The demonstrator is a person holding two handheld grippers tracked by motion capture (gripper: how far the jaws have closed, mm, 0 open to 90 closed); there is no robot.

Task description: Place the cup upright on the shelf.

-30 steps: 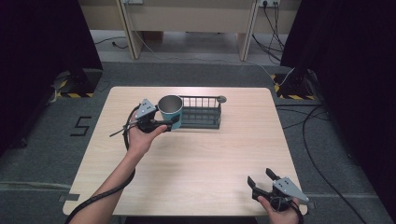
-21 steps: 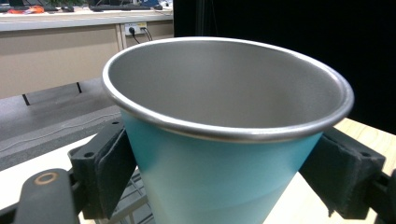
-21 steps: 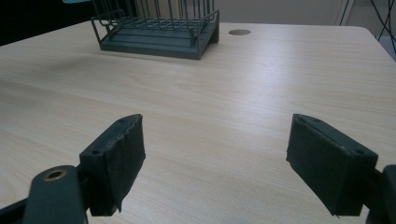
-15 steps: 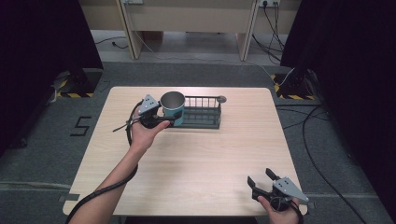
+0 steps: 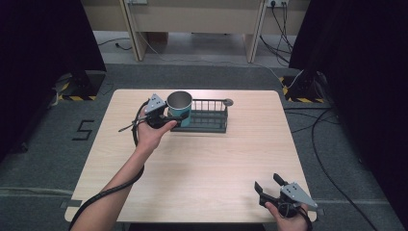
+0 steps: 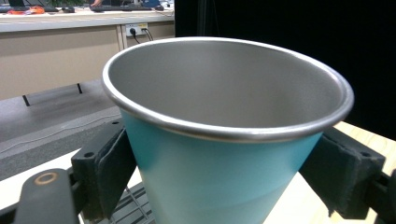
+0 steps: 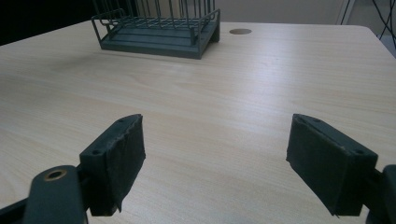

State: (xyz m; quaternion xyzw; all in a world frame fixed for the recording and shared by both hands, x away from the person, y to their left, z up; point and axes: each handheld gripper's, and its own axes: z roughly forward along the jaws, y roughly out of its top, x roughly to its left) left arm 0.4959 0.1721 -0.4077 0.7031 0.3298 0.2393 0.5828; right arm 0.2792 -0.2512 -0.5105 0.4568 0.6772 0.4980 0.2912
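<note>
Cup (image 5: 179, 107), teal with a steel lining, was clamped in the left tool (image 5: 163, 117) at the rack's (image 5: 204, 119) left end, not yet set down (my guess). Left gripper view: pads (image 6: 109, 170) pressed the cup (image 6: 224, 135). Right gripper view: right tool (image 7: 217, 161) spread, idle over the tabletop (image 7: 224, 93)

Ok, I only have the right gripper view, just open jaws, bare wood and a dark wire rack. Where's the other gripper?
Observer: The left gripper is at the dark wire rack's left end, clamped on a teal metal cup.
Operator: Is the cup upright?
Observer: Roughly, mouth up; its steel inside looks empty in the left gripper view.
Operator: Down in the rack?
Observer: Cannot tell; its base is hidden.
</note>
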